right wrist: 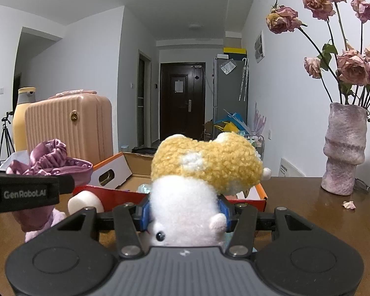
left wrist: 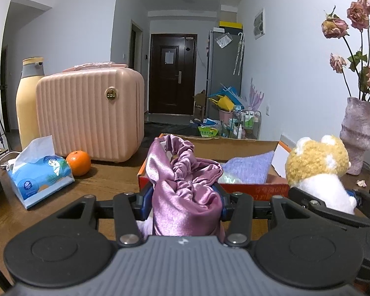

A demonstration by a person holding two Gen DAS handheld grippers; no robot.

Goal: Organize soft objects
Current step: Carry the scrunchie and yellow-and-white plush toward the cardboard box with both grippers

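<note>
Bonnet [left wrist: 185, 197] mauve satin, ruched; plush toy [right wrist: 204, 172] curly yellow, white.

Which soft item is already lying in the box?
The lilac towel in the cardboard box; the satin bonnet and plush toy are gripper-held.

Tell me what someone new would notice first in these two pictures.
Probably the left tongs clamped on shiny purple satin cloth, and the right tongs gripping a yellow-and-white plush toy, both just short of the open cardboard box. Next, the pink ribbed case at left and wilted roses at right.
</note>
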